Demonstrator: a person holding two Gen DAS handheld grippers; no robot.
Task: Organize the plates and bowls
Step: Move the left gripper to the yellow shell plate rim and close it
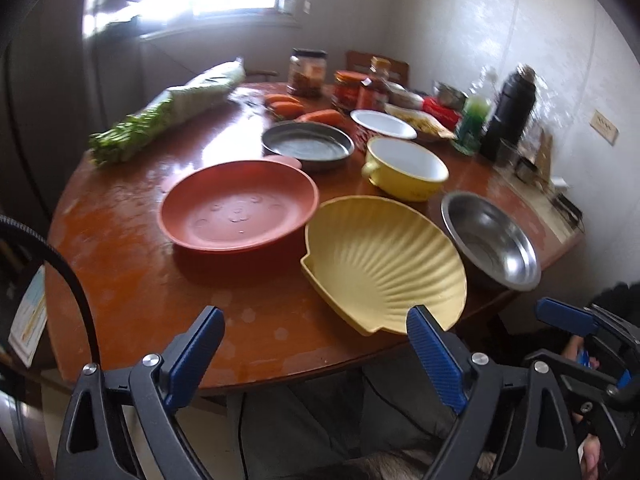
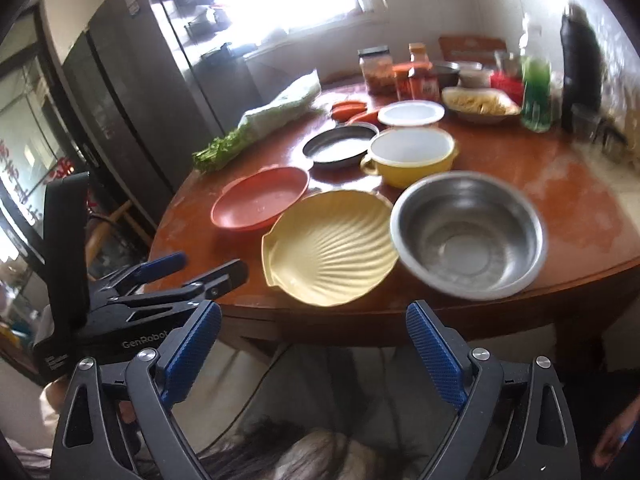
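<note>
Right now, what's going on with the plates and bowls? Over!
Left gripper and right gripper: jaws open, empty, short of table edge. Shell plate, red plate, steel bowl untouched. Nothing blocking.

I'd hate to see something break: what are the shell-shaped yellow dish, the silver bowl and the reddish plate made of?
The shell-shaped dish looks like matte plastic or melamine: dull, evenly coloured, moulded ribs; glazed ceramic can't be ruled out. The silver bowl looks like stainless steel: grey, with soft reflections inside. The reddish plate appears to be plastic, with a slight sheen and raised moulded marks.
</note>
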